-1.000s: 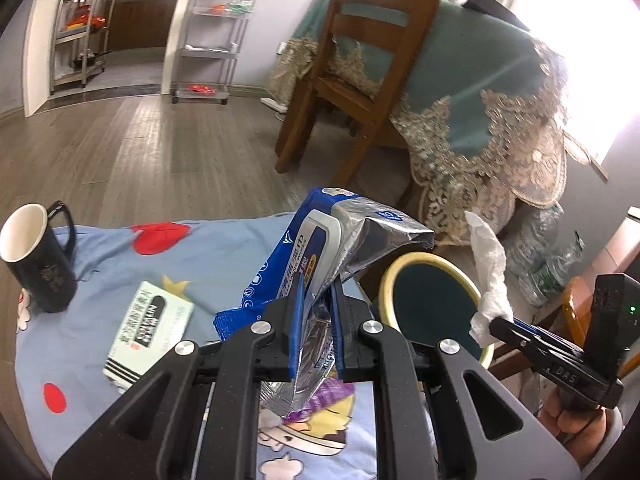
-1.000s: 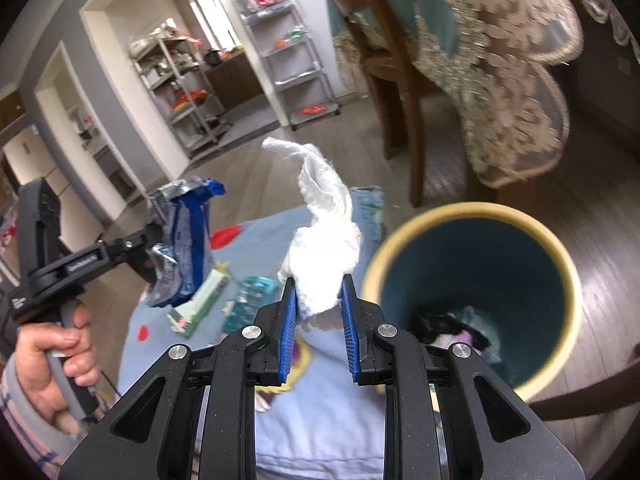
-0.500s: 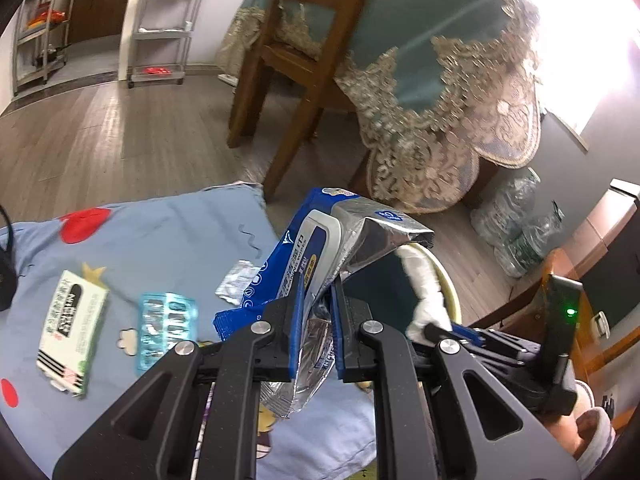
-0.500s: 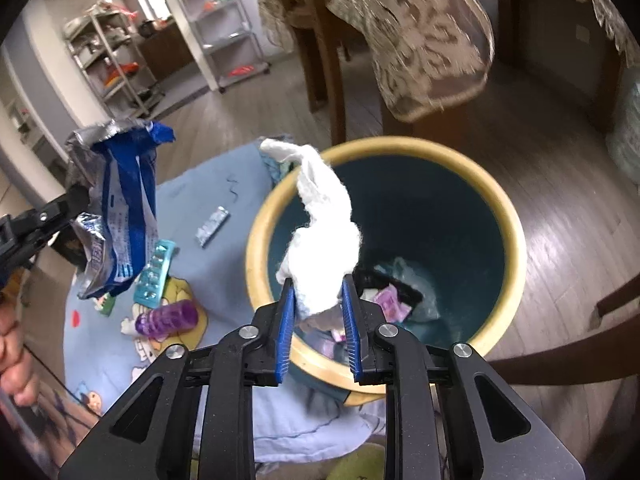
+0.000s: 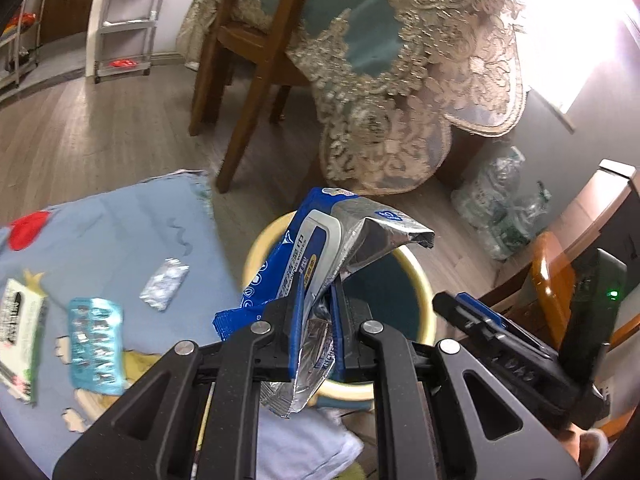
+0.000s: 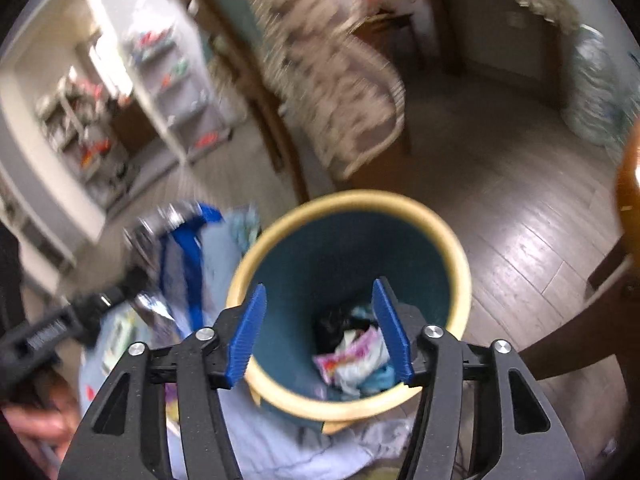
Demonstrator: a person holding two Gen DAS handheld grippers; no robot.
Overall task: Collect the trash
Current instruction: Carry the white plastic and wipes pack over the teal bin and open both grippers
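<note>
My left gripper [image 5: 318,320] is shut on a blue and silver wrapper [image 5: 320,256], which hangs over the near left rim of the yellow-rimmed bin [image 5: 424,292]. My right gripper [image 6: 320,320] hovers above the bin's [image 6: 448,240] mouth. Its jaws are opening, and there is nothing between the blue pads [image 6: 244,332]. Crumpled trash [image 6: 356,356] lies at the bin's bottom. In the right wrist view the wrapper [image 6: 180,260] and left gripper [image 6: 132,284] are blurred at the left. The left wrist view shows the right gripper [image 5: 468,312] at the bin's right.
On the light blue cloth [image 5: 120,232], left of the bin, lie a teal blister pack [image 5: 94,344], a foil strip [image 5: 164,284] and a small box [image 5: 20,336]. Behind the bin are a wooden chair [image 5: 248,60], a lace-draped table [image 5: 400,100] and bagged bottles [image 5: 504,208].
The right gripper moved over the bin and opened, and the white tissue is gone from its pads. The left gripper carried the wrapper right, to the bin's rim.
</note>
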